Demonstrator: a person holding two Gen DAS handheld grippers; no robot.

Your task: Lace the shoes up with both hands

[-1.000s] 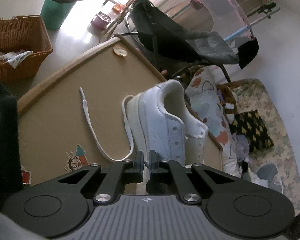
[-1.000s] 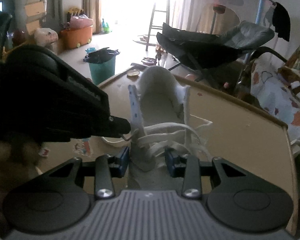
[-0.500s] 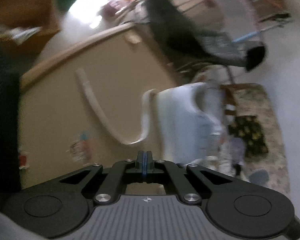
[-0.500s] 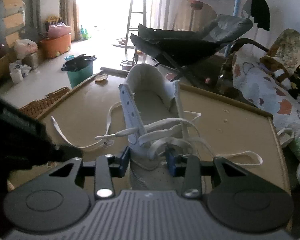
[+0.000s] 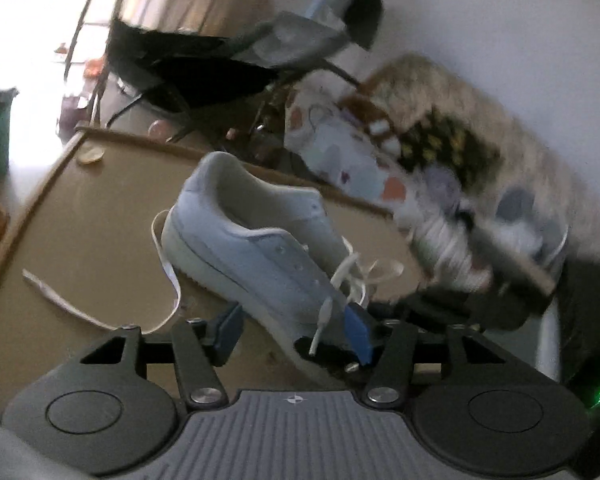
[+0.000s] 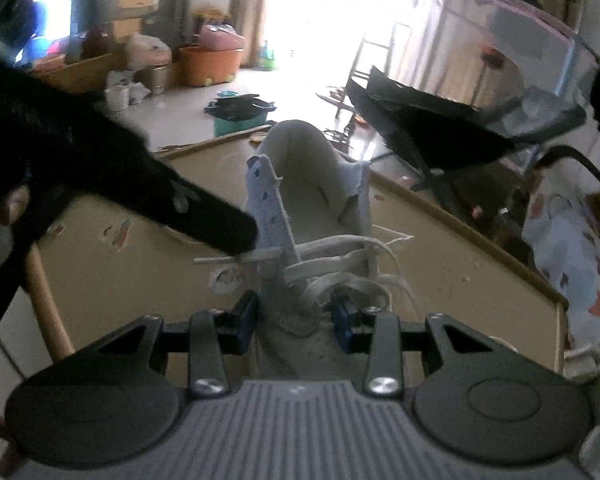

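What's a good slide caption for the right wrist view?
Right gripper straddles the white sneaker's toe while the left gripper reaches the lace tip.

In the left wrist view the toe of the shoe (image 5: 260, 264) is hidden behind the black body of the left hand-held gripper (image 5: 296, 334), and the sofa (image 5: 452, 168) at the right is too blurred to read. In the right wrist view the front of the shoe (image 6: 300, 184) is covered by the right hand-held gripper (image 6: 296, 316). There the lace tip (image 6: 220, 259) reaches the dark left hand-held gripper (image 6: 204, 216), but the blur hides whether they touch.
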